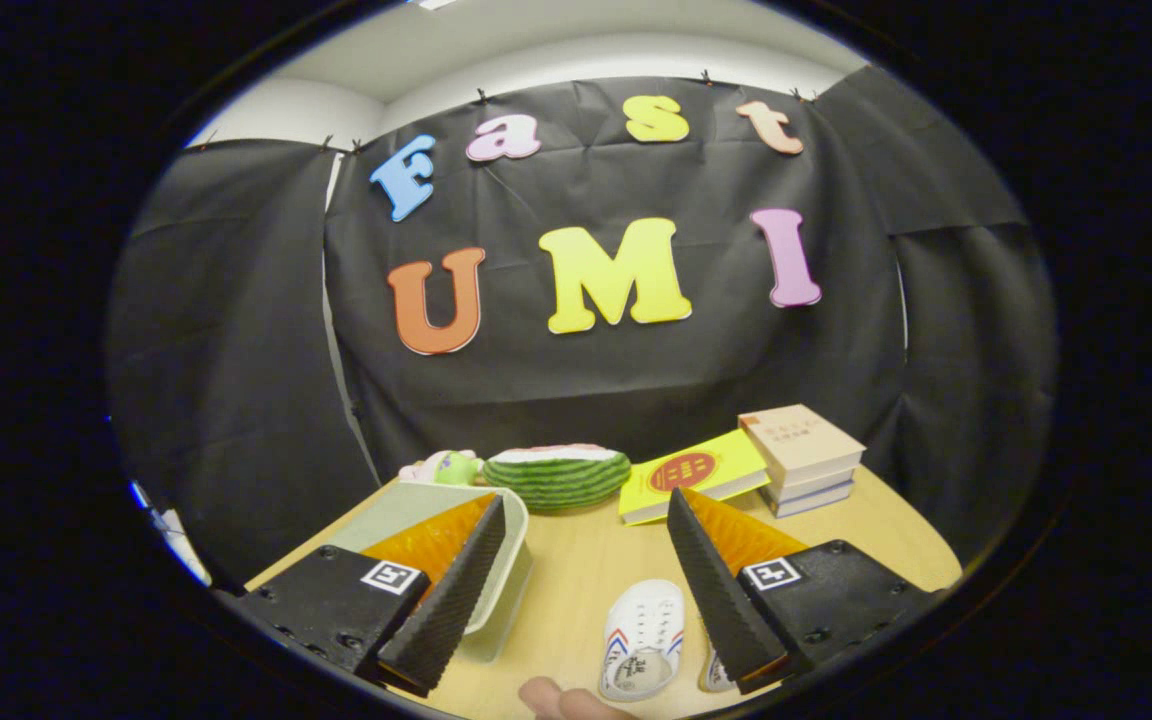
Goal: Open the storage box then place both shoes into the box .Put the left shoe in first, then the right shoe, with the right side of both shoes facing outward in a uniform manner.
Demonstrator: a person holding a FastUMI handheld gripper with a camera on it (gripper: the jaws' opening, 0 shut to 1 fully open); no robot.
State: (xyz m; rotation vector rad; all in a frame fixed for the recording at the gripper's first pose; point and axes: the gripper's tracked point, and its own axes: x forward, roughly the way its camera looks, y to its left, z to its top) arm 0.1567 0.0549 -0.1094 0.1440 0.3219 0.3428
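Note:
My gripper point(586, 590) is held above the wooden table point(586, 560) with its two fingers wide apart and nothing between them. A pale green storage box point(406, 515) with its lid on sits under and just beyond the left finger point(451, 590). A small white shoe point(644, 640) with red and blue stripes lies on the table between the fingers, close to the right one point(716, 590). The toe of a second white shoe point(714, 675) peeks out beneath the right finger, mostly hidden by it.
Beyond the fingers at the table's back stand a watermelon-slice toy point(556, 475), a small pink and green toy point(441, 467), a yellow book point(691, 475) and a stack of books point(804, 455). A person's fingertip point(561, 700) shows at the near table edge.

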